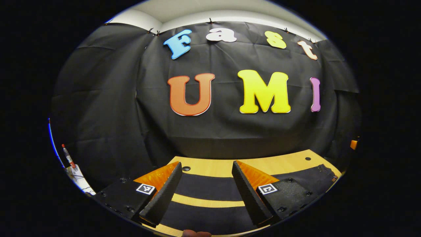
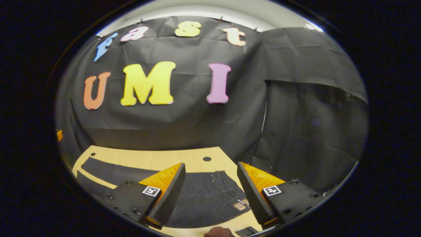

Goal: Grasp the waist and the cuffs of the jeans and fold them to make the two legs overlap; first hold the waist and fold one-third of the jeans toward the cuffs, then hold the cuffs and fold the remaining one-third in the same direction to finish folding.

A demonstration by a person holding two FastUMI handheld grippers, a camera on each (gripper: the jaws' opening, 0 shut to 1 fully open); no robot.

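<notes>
A fingertip (image 2: 218, 232) of mine shows at the bottom edge of the right gripper view, just under my right tool (image 2: 210, 194), whose jaws stand apart and hold nothing. My left tool (image 1: 206, 192) is the same: apart and empty, hanging above the bench (image 1: 289, 163).

The jeans (image 2: 204, 194) lie flat on the bench, dark denim on pale wood. The waist end sits below and between the right tool's fingers, with a small leather patch (image 2: 239, 206) near the right finger. The two legs (image 1: 210, 187) run across under the left tool, a strip of bare wood between them, so they are not yet overlapped.

The risk, I judge, is in the first grasp. If I come down shallow, a finger may catch only the top layer of the waistband and the fold will drag crooked. If the two tools lift unevenly, the legs may twist instead of stacking. The dark cloth also hides its edges against shadow, so I could miss the cuffs.
</notes>
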